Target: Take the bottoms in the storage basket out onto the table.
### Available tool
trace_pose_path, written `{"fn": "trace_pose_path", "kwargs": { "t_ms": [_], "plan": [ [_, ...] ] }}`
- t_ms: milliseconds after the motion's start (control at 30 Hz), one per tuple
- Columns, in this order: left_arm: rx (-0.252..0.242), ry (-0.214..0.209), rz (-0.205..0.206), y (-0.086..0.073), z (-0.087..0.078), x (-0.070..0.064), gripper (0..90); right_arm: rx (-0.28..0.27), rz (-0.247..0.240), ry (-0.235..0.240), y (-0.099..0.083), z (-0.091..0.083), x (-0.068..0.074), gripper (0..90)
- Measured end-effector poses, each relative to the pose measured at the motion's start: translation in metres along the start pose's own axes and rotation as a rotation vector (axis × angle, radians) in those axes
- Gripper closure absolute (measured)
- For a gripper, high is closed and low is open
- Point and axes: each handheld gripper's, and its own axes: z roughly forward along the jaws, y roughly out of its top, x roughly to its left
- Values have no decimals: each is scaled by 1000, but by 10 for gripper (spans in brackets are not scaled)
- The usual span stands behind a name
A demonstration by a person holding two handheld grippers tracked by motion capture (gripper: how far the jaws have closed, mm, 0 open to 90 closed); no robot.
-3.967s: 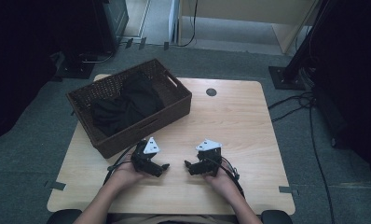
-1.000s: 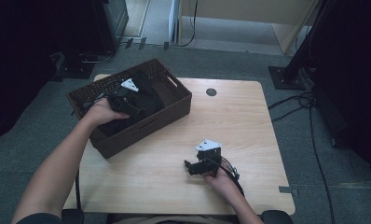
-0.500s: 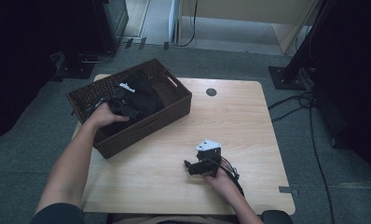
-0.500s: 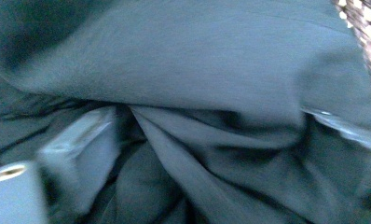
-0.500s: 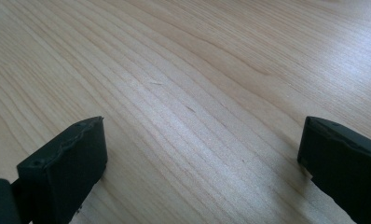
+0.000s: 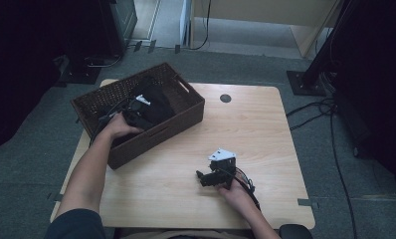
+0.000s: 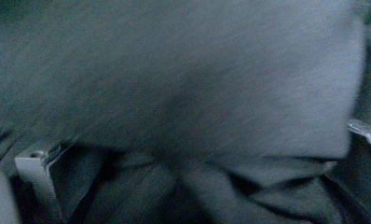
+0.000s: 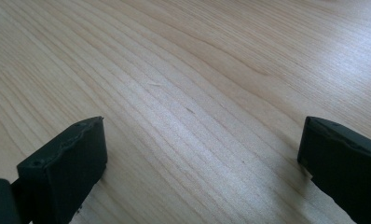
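Left tongs [image 6: 136,107] state unclear, in basket [image 6: 186,92] of dark cloth [image 6: 158,102]; right tongs [image 6: 208,177] apart

Dark cloth [image 7: 183,93] blurred, close up

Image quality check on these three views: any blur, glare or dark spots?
High view: dim, room edges nearly black; the dark cloth in the brown wicker basket merges with the left gripper. Left gripper view: heavy blur, dark grey fabric close to the lens, jaw state unreadable. Right gripper view: sharp, soft glare on the light wooden table between the open jaws of the right gripper.
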Motion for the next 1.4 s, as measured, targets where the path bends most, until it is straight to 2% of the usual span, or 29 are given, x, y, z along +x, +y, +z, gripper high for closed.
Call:
{"fn": "trace_pose_path", "kwargs": {
  "t_ms": [67, 133, 267, 300, 333, 367, 433, 467, 500, 567, 700, 733, 833, 967, 1033, 1200, 1400],
  "plan": [
    [4, -11, 4, -1, 3, -2, 0, -1, -1, -2, 0, 0, 0, 12],
    [5, -17, -11, -2, 6, 0, 0, -1, 0, -2, 0, 0, 0, 12],
    [-15, -9, -17, -4, 7, 1, 6, -1, 3, -5, 0, 0, 0, 12],
    [-28, -10, -24, -5, 6, 0, 31, -2, 5, -5, 0, 0, 1, 12],
    [-47, -25, -18, -7, 4, -1, 81, -1, 5, -5, 0, 0, 1, 12],
    [-64, -36, -13, -8, 2, -3, 189, -2, 5, -5, 0, 0, 1, 12],
    [-80, -59, -6, -10, 0, -5, 310, -2, 5, -5, 0, 0, 1, 12],
    [-78, -86, -5, -10, -1, -6, 408, -2, 5, -5, 0, 0, 1, 12],
    [-75, -94, -9, -9, -2, -8, 465, -2, 5, -5, 0, 0, 1, 12],
    [-65, -98, -9, -8, -3, -9, 525, -1, 5, -5, 0, 0, 1, 12],
    [-15, -124, -41, 1, -9, -8, 657, -1, 4, -5, 0, 0, 1, 12],
    [-15, -124, -41, 1, -9, -8, 671, -1, 4, -5, 0, 0, 1, 12],
    [-45, -145, -84, 6, -21, 0, 690, -2, 5, -5, 0, 0, 1, 12],
    [-80, -133, -88, 12, -37, 5, 695, -1, 5, -5, 0, 0, 1, 12],
    [-84, -118, -78, 20, -48, 6, 694, -1, 6, -5, 0, 0, 1, 12],
    [-110, -117, -66, 39, -80, 11, 696, -2, 5, -3, 0, 0, 1, 12],
    [-138, -87, -51, 52, -111, 11, 697, -3, -24, 21, 0, 0, 2, 15]
  ]
}}
